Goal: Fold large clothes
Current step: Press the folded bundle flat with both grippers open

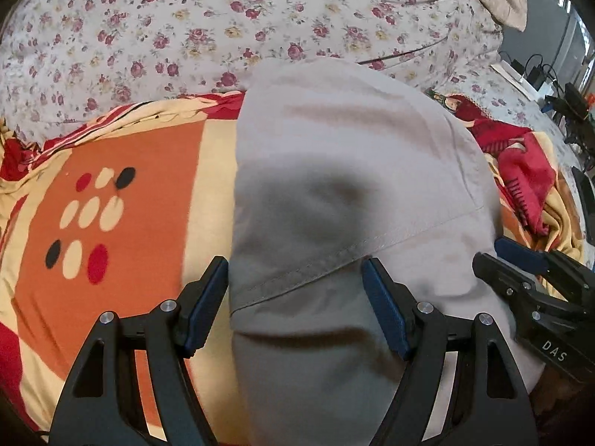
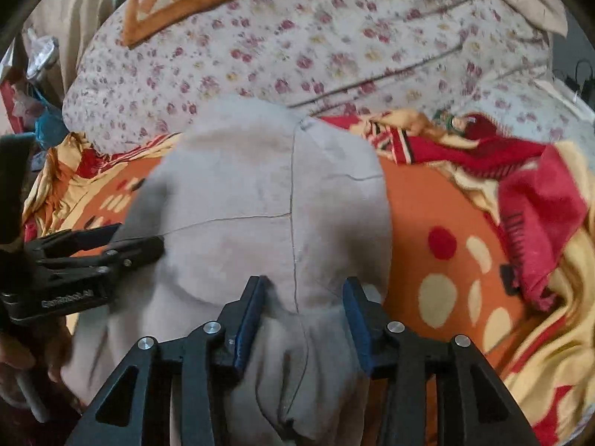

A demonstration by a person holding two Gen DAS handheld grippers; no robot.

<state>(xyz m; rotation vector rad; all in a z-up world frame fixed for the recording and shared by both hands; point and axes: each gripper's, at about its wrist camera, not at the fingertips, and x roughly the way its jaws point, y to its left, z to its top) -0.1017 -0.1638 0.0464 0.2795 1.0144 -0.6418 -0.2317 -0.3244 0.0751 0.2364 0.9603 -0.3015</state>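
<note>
Grey stitched garment [image 1: 334, 171], smooth folds

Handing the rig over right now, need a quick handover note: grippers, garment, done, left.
Left gripper: open, jaws spread over the near-left edge of the grey garment, gripping nothing.
Right gripper: open, straddling the garment's near end by its centre seam, not clamped.
Garment: lies lengthwise on the orange patterned blanket, floral bedsheet beyond. Looks already folded over once; a hemmed layer lies on top.
Left: grab the near end with both grippers, fold it away from you, then flatten.
</note>
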